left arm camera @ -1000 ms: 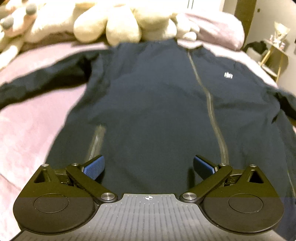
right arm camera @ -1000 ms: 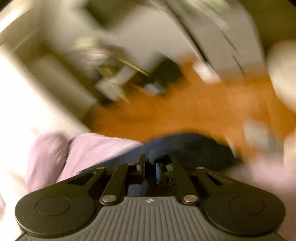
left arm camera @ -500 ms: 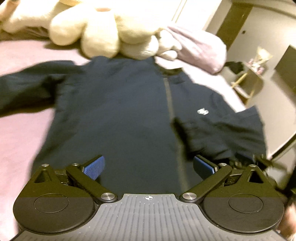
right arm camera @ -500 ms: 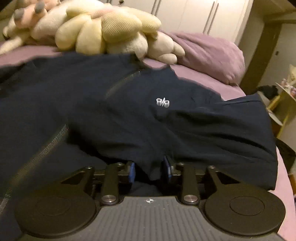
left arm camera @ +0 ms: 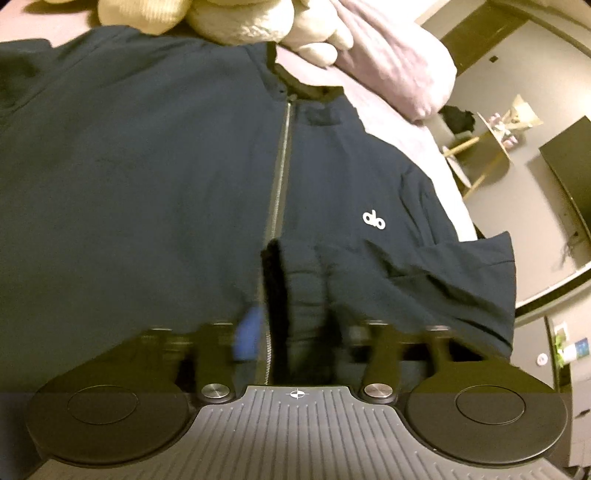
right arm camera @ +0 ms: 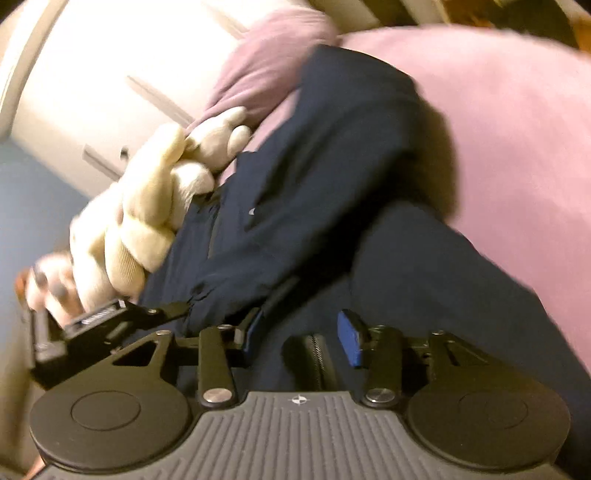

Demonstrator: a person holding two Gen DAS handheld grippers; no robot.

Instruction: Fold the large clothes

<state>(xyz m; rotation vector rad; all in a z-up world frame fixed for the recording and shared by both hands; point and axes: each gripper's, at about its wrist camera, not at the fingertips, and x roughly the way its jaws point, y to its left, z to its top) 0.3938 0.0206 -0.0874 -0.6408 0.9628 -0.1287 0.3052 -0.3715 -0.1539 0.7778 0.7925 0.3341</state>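
Dim warm light, fisheye-bent edges, motion blur, blown-out glare upper left.

Home bedroom: bed [left arm camera: 417, 122]; pillow [left arm camera: 399, 62]; plush toys [left arm camera: 236, 18]

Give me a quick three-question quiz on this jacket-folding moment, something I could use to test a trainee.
1. True or false: the right gripper is clamped shut on the jacket.
2. Pick one: what lies between the fingers of the left gripper? A) the sleeve cuff B) a plush toy C) a pillow
3. Fill in: on the jacket's chest, a small white ___ shows.

Key:
1. False. Its fingers stand apart.
2. A
3. logo
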